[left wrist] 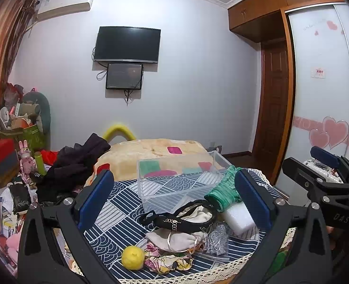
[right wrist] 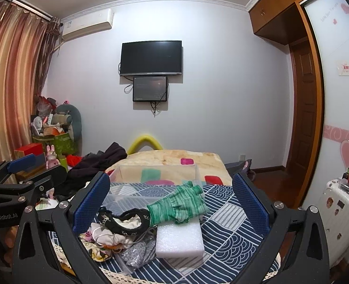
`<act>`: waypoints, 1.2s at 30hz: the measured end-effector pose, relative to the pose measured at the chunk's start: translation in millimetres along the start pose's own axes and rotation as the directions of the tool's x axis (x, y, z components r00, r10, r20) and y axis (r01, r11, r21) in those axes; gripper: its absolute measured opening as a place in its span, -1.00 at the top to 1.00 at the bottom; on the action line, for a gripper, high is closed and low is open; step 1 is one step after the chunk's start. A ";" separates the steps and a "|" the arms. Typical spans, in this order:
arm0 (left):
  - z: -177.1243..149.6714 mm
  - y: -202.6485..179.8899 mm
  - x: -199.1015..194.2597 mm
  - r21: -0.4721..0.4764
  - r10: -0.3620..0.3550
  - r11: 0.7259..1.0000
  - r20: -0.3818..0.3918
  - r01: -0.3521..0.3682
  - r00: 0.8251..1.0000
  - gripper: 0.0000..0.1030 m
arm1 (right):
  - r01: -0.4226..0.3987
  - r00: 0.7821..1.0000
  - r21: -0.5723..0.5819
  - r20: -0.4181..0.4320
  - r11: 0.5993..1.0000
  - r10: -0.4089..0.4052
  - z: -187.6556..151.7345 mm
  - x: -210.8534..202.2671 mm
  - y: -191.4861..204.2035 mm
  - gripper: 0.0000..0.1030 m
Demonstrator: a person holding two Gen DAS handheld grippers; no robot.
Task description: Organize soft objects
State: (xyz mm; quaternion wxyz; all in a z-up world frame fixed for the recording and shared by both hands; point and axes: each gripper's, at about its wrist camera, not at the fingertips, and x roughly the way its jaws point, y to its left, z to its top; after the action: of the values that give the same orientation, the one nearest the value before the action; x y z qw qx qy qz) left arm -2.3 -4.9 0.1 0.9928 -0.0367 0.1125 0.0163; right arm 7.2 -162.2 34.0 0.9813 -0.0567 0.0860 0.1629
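A pile of soft things lies on a blue patterned cloth (left wrist: 117, 203): a green knit glove (left wrist: 224, 189) (right wrist: 181, 203), a white foam block (left wrist: 238, 217) (right wrist: 179, 239), a black headband (left wrist: 181, 220) (right wrist: 127, 222), a cream pouch (left wrist: 174, 239), a yellow ball (left wrist: 133, 258), a floral cloth (left wrist: 167, 260) and a grey glitter bag (left wrist: 215, 241) (right wrist: 139, 253). A clear plastic box (left wrist: 179, 179) (right wrist: 155, 184) stands behind the pile. My left gripper (left wrist: 174, 194) is open above the pile. My right gripper (right wrist: 172, 203) is open above the glove and foam.
A beige blanket (left wrist: 155, 151) covers the bed behind the box. Dark clothes (left wrist: 75, 163) are heaped at the left. Clutter and boxes (left wrist: 13, 142) stand by the curtain. A wardrobe (left wrist: 321, 94) and a white suitcase (right wrist: 340, 203) are at the right.
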 end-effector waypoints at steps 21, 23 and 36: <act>-21.9 17.7 16.7 0.004 -0.002 1.000 -0.059 0.003 0.998 -0.93 | -0.006 0.998 0.021 -0.066 1.000 0.008 -13.4 19.3 -15.0 -1.00; -29.8 24.7 24.1 -0.001 -0.001 1.000 -0.100 0.000 0.995 -0.67 | -0.009 0.996 0.034 -0.088 0.999 0.012 -17.1 23.9 -20.1 -1.00; -93.2 66.1 67.4 -0.039 0.036 0.998 -0.332 -0.052 0.943 -0.49 | -0.005 0.964 0.057 -0.264 0.998 0.020 -45.8 60.4 -28.6 -0.85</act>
State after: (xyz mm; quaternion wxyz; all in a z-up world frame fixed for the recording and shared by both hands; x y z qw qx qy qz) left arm 40.0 55.5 -110.2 0.9581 -0.0600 0.2779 0.0347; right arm 66.1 -176.7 -19.8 0.9612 -0.0498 0.2208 0.1578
